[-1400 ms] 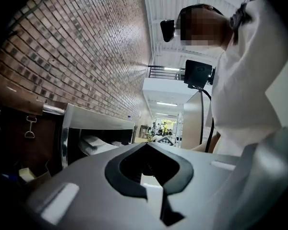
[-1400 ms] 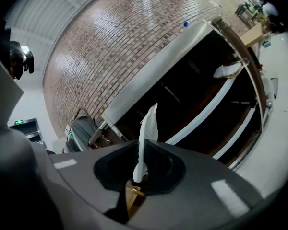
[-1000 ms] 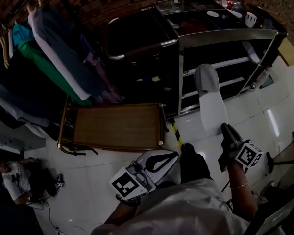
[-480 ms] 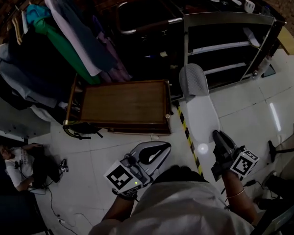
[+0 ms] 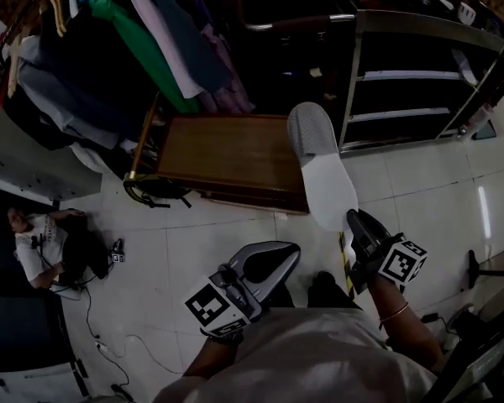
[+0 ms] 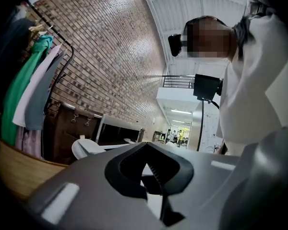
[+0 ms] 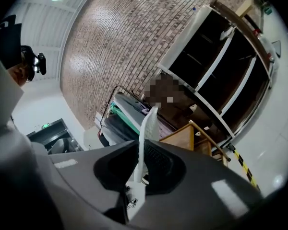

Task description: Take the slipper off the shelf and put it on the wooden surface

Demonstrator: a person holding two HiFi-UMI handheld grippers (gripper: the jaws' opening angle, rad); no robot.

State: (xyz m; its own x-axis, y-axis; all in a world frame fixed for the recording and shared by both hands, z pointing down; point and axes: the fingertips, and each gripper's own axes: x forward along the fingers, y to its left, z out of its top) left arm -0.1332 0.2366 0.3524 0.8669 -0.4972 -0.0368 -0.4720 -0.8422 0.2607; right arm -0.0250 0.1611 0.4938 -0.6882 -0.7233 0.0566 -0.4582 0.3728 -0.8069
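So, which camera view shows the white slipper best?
The head view: the whole slipper shows from above, heel in the right gripper, toe toward the wooden surface. The right gripper view shows it edge-on between the jaws. The left gripper view shows only a small pale shape, perhaps it.

slipper point(image 5: 323, 173) heel end: hidden in right tongs point(image 5: 355, 223) | hanging clothes point(image 5: 151, 49): cut off by top edge

Shows low wooden surface point(image 5: 227, 151) with raised side rails standing on pale tiled floor point(image 5: 193, 250), just beside dark metal shelf point(image 5: 403, 75) and below hanging clothes point(image 5: 143, 40). Has yellow-and-black tape strip point(image 7: 243, 170) on the tiles near its corner, and a person point(image 5: 49, 254) seated on the floor well to the left.
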